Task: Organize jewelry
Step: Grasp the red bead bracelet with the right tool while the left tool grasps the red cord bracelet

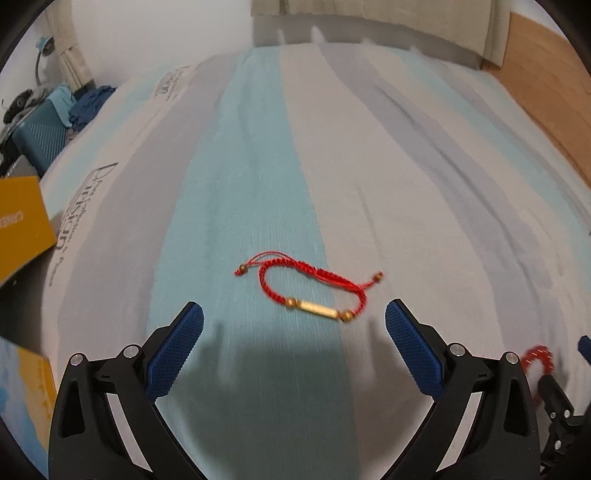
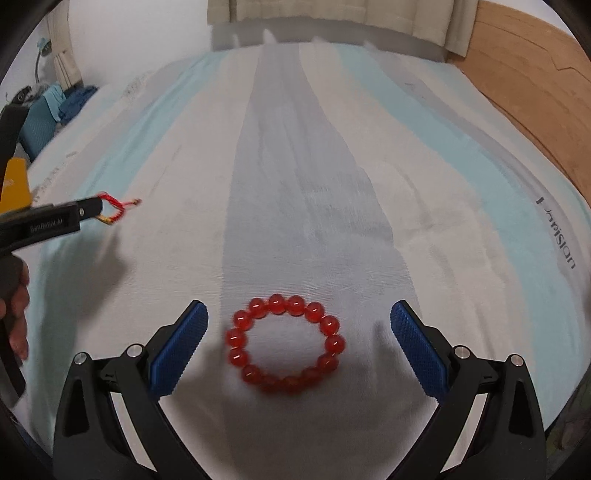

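Note:
A red braided cord bracelet [image 1: 314, 288] with a gold bar lies on the striped bedsheet [image 1: 258, 166], just ahead of my open left gripper [image 1: 294, 314]. It also shows far left in the right wrist view [image 2: 114, 208], beside the left gripper's finger [image 2: 86, 212]. A red bead bracelet [image 2: 286, 343] lies flat on the sheet [image 2: 314, 184] between the open fingers of my right gripper [image 2: 298, 314]. The bead bracelet [image 1: 539, 358] shows at the lower right of the left wrist view, next to the right gripper's finger [image 1: 585, 345].
A yellow box [image 1: 18, 229] sits off the bed's left edge, with a teal suitcase [image 1: 37, 136] and clothes behind it. A wooden headboard [image 2: 535, 85] runs along the right. A beige curtain [image 2: 332, 22] hangs at the far end.

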Action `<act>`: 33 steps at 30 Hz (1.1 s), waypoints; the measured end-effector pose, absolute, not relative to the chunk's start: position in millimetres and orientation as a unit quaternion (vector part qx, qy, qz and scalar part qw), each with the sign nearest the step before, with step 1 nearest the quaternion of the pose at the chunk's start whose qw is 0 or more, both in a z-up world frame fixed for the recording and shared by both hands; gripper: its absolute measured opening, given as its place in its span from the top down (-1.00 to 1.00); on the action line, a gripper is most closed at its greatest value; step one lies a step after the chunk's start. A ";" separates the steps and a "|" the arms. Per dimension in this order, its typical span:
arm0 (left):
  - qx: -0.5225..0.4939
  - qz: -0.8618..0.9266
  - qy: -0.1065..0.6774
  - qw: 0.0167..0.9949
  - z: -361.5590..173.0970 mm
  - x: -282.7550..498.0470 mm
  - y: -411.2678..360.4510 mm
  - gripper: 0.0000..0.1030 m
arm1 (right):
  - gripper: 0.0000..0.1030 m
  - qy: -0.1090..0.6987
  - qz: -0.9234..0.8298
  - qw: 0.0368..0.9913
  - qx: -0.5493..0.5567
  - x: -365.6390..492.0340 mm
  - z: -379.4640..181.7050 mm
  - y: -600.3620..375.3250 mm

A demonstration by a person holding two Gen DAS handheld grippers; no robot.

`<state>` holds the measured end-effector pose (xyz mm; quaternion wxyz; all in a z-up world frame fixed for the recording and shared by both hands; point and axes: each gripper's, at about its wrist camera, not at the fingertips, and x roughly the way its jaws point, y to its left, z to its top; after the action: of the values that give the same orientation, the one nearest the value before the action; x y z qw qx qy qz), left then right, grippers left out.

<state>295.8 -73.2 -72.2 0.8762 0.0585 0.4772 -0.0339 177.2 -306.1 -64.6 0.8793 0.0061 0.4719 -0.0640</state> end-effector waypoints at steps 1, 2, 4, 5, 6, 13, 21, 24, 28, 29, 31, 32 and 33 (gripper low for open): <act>0.058 -0.031 0.480 0.875 -76.0 299.4 -73.0 -0.87 | -0.85 0.477 -0.065 0.876 0.008 180.9 -68.5 -308.2; 0.055 -0.033 0.486 0.872 -81.4 303.9 -72.8 -0.87 | -0.84 0.483 -0.063 0.873 0.012 184.3 -72.8 -311.3; 0.058 -0.031 0.493 0.868 -89.8 309.0 -73.8 -0.81 | -0.78 0.498 -0.063 0.865 0.017 190.7 -82.7 -316.8; 0.054 -0.036 0.500 0.864 -95.5 311.9 -74.1 -0.80 | -0.77 0.501 -0.062 0.863 0.022 192.4 -86.5 -319.2; 0.051 -0.039 0.505 0.861 -98.9 313.9 -74.1 -0.79 | -0.77 0.504 -0.058 0.861 0.030 193.8 -89.1 -321.7; 0.050 -0.035 0.501 0.864 -110.0 316.0 -75.0 -0.67 | -0.10 0.512 -0.032 0.857 0.060 197.1 -92.0 -324.5; 0.057 -0.051 0.504 0.860 -107.9 314.3 -74.7 -0.23 | -0.03 0.517 -0.024 0.854 0.053 197.9 -91.1 -318.4; 0.056 -0.053 0.508 0.858 -106.3 313.8 -73.7 0.00 | -0.17 0.516 -0.032 0.854 0.052 199.6 -90.7 -319.2; 0.061 -0.059 0.514 0.854 -101.7 313.1 -73.7 0.66 | 0.03 0.521 -0.023 0.851 0.064 201.3 -90.1 -318.7; 0.064 -0.060 0.514 0.853 -100.8 313.3 -74.4 0.70 | 0.17 0.520 -0.022 0.851 0.063 200.0 -89.8 -320.2; 0.066 -0.065 0.514 0.853 -99.9 312.2 -72.3 0.79 | 0.71 0.515 -0.014 0.855 0.067 199.1 -87.8 -319.2; 0.068 -0.068 0.514 0.852 -99.5 311.5 -71.9 0.81 | 0.75 0.510 -0.022 0.857 0.066 199.3 -85.5 -318.9; 0.067 -0.069 0.514 0.852 -99.4 310.9 -70.8 0.83 | 0.75 0.509 -0.029 0.858 0.062 199.6 -85.1 -319.7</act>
<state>310.9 -70.8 -99.3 0.8521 0.0672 0.5145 -0.0688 199.6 -319.7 -85.1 0.8583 0.0621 0.5086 -0.0294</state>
